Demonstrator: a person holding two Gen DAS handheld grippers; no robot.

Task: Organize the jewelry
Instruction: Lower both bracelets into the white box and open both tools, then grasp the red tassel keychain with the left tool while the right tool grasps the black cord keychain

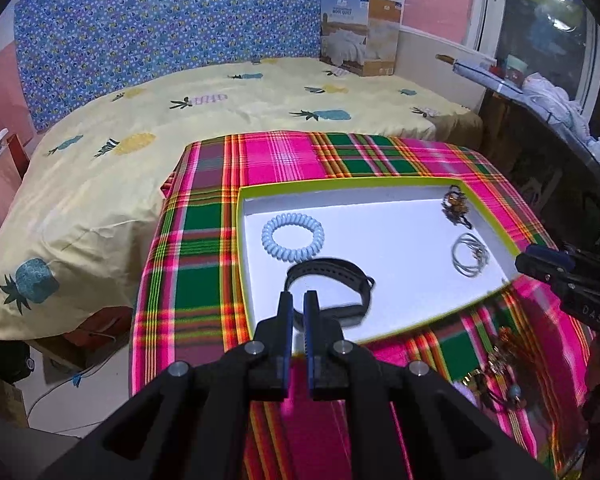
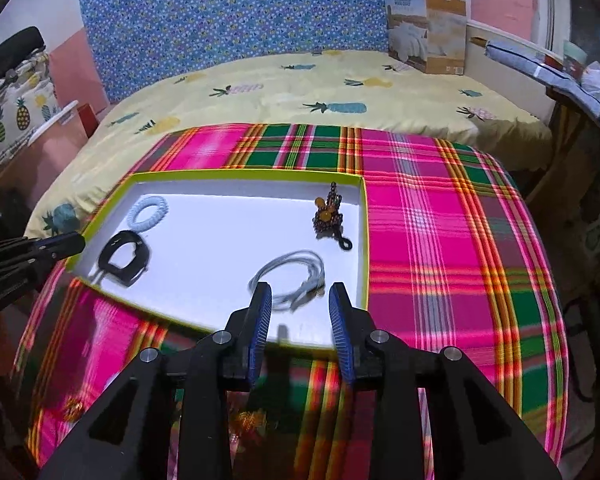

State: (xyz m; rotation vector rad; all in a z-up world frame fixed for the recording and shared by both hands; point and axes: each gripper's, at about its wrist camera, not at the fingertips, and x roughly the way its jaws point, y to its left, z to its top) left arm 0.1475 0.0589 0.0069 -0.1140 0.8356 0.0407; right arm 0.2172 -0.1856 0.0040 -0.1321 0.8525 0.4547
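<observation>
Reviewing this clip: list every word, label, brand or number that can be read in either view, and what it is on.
"DAS": raised letters on the right claw body, seen from the left wrist view; more may be cut off.
"QUILT": on the box standing on the bed, barely legible; its other print is too small to read.
No text shows on the tray, the jewelry or the plaid cloth.
</observation>
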